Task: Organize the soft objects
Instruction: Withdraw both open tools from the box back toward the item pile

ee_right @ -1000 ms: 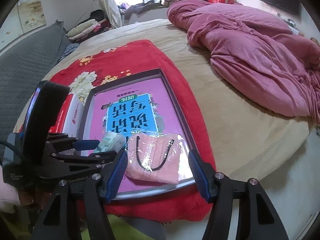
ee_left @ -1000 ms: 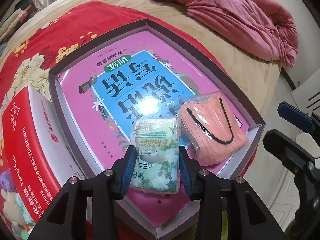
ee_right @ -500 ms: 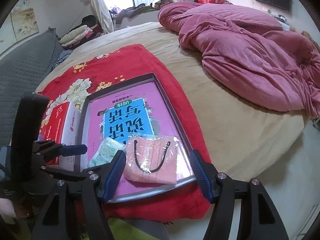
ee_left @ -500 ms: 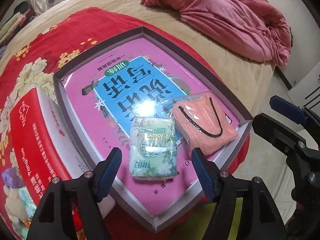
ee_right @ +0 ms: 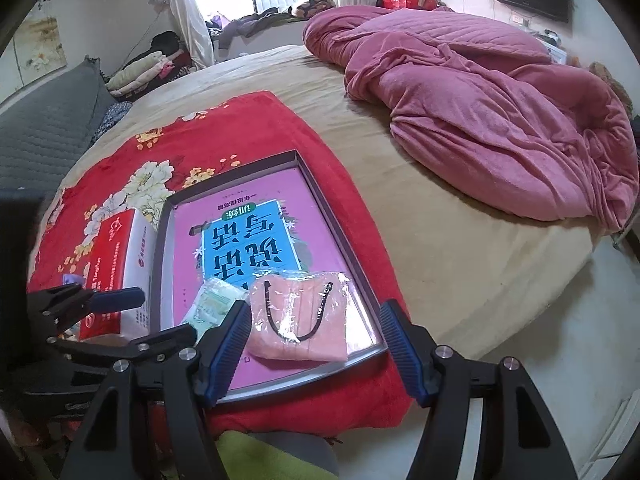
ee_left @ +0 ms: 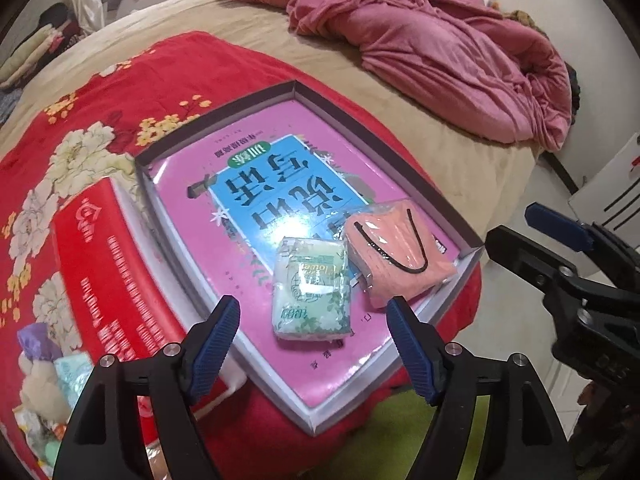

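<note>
Tissue pack [ee_left: 311, 289] lies between opening left tongs [ee_left: 312, 336], untouched.

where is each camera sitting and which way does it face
Left wrist: on the left gripper, jaws opening, nothing between them; looks steeply down at the tissue pack in the tray; right gripper at its right edge.
Right wrist: on the right gripper, facing down over the bagged pink mask toward the bed; left gripper at its left.
Shared: tray, both packs, red box.
</note>
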Available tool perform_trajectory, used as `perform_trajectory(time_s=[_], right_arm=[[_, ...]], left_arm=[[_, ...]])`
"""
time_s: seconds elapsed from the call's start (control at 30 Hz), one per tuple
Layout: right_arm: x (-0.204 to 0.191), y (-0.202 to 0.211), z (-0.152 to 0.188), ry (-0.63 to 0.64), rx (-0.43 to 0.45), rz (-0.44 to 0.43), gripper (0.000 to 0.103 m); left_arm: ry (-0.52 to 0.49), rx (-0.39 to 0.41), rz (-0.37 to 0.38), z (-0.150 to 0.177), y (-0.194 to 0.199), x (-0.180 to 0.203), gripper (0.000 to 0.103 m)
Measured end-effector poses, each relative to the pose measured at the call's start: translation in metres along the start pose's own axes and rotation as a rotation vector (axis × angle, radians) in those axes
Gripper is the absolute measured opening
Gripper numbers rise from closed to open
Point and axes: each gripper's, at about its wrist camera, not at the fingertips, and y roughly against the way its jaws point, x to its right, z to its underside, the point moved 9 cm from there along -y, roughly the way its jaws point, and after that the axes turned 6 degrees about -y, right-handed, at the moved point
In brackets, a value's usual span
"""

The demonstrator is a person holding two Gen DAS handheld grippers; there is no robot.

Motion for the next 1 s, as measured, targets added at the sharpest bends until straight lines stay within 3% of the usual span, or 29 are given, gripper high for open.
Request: perform_trajectory(time_s=[0.53, 1.0], right_arm=[[-0.023, 0.037, -0.017, -0.054, 0.093, 0.052, 0.066], [-0.083, 0.062, -0.014, 0.0, 0.111, -0.009, 0.07]], left_arm=[[0.104, 0.089, -0.002, 0.021, 0.066, -0.038, 0.079], [0.173, 0.166, -0.01, 0.044, 0.121, -0.083, 0.08]])
